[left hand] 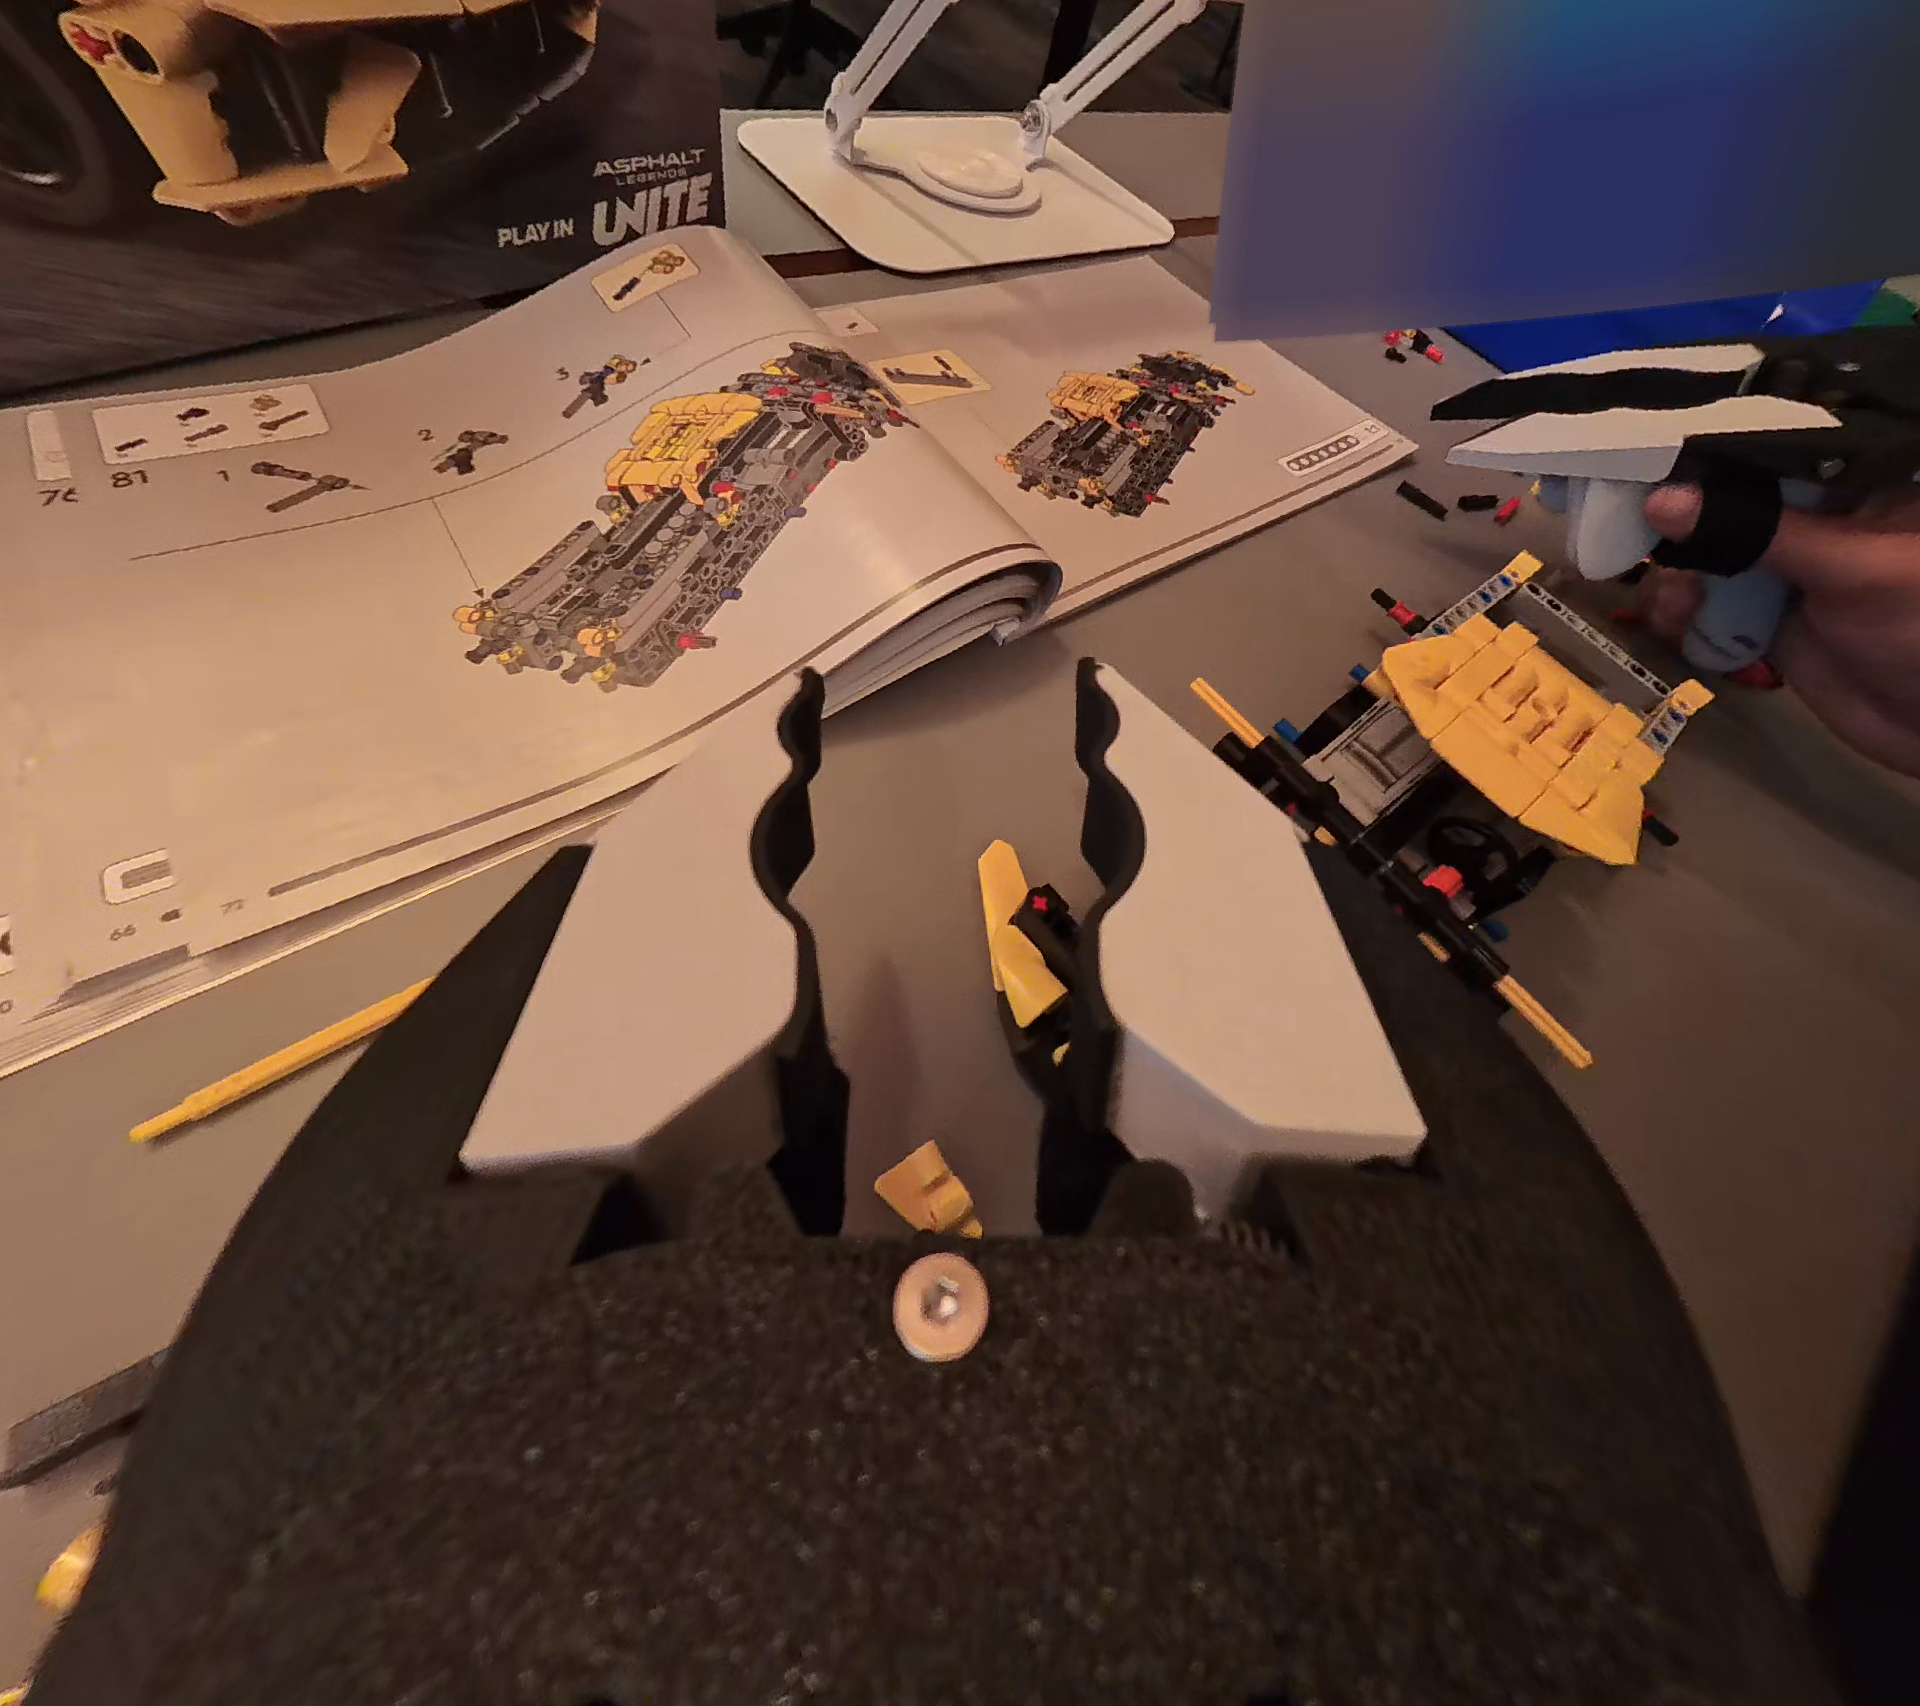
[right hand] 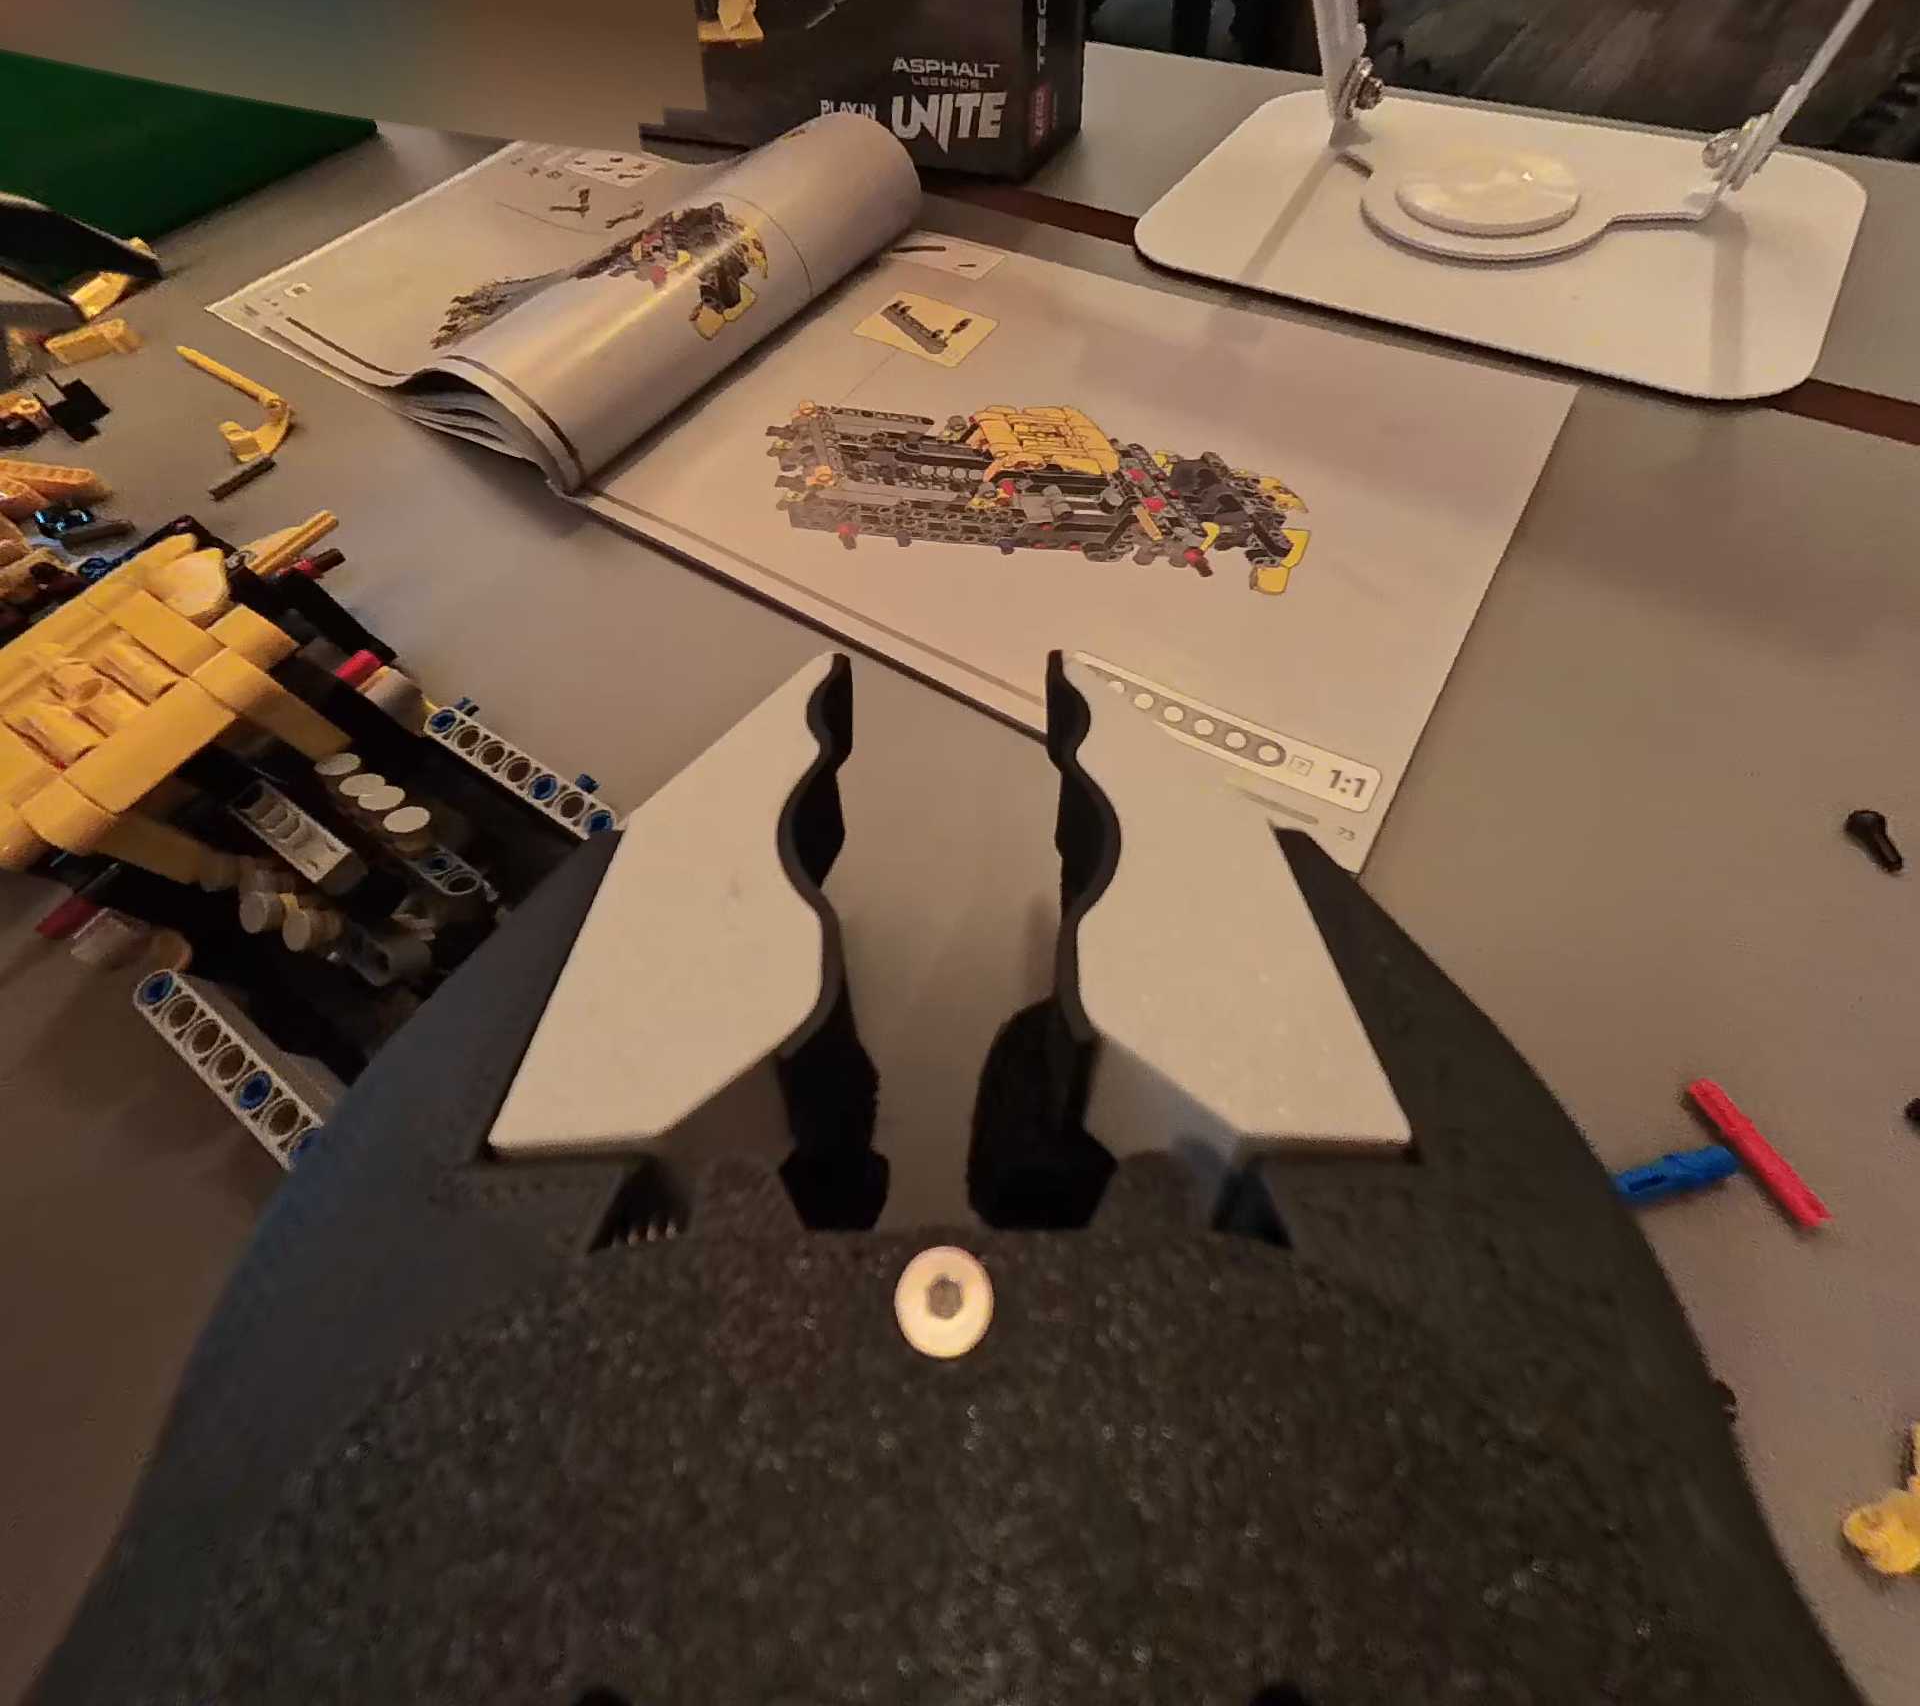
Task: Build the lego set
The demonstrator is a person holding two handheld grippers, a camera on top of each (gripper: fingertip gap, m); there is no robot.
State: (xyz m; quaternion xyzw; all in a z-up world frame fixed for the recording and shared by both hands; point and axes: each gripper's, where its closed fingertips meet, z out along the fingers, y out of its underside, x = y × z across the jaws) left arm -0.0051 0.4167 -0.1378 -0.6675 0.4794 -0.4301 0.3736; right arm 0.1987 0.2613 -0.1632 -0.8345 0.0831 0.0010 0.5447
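The partly built yellow and black car model [left hand: 1475, 742] stands on the grey table right of my left gripper [left hand: 945, 690]; it also shows at the left of the right wrist view [right hand: 187, 721]. The left gripper is open above the table. A small yellow, black and red sub-assembly [left hand: 1023, 939] lies below it, close to the right finger, and another yellow piece [left hand: 925, 1189] lies nearer the palm. My right gripper [right hand: 945, 669] is open and empty over the near corner of the open instruction booklet [right hand: 1039, 461]. A hand holds it beyond the model in the left wrist view [left hand: 1621, 420].
The set's box [left hand: 312, 46] stands behind the booklet [left hand: 520, 534]. A white stand [right hand: 1507, 233] sits at the back right. A yellow axle [left hand: 281, 1059], a red axle [right hand: 1756, 1147], a blue pin [right hand: 1673, 1173] and a black pin [right hand: 1875, 837] lie loose. A green plate [right hand: 156, 139] lies far left. Some 25 cm of space lies between my two pairs of fingers. From my left tips it is roughly 10 cm to the yellow piece [left hand: 925, 1189]; from my right, 30 cm.
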